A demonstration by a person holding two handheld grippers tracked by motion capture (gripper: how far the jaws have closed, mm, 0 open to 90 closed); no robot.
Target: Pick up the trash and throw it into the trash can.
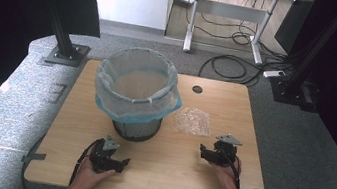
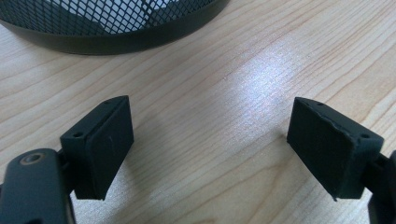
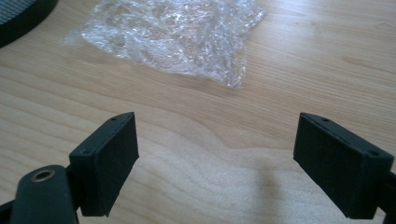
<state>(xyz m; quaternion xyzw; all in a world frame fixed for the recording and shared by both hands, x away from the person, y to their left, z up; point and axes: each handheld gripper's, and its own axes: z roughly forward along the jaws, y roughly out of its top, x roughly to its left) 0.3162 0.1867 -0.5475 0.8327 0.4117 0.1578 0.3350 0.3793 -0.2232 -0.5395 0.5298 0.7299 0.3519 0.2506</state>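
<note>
A black mesh waste bin (image 1: 137,95) lined with a pale blue bag stands in the middle of the wooden table (image 1: 164,175). Right of it lies a crumpled piece of clear plastic wrap (image 1: 193,121). My left gripper (image 1: 118,162) rests near the front left, held by a hand, its jaws wide apart over bare wood (image 2: 210,140), with the bin's base (image 2: 112,28) just ahead. My right gripper (image 1: 205,153) sits at the front right, open too (image 3: 217,154), and the plastic wrap (image 3: 173,35) lies a short way beyond its jaws.
A round cable hole (image 1: 197,89) is in the table's far edge. Black frame posts (image 1: 64,33) stand on the grey carpet at both back corners. Cables (image 1: 241,65) and a desk frame (image 1: 229,12) lie behind the table.
</note>
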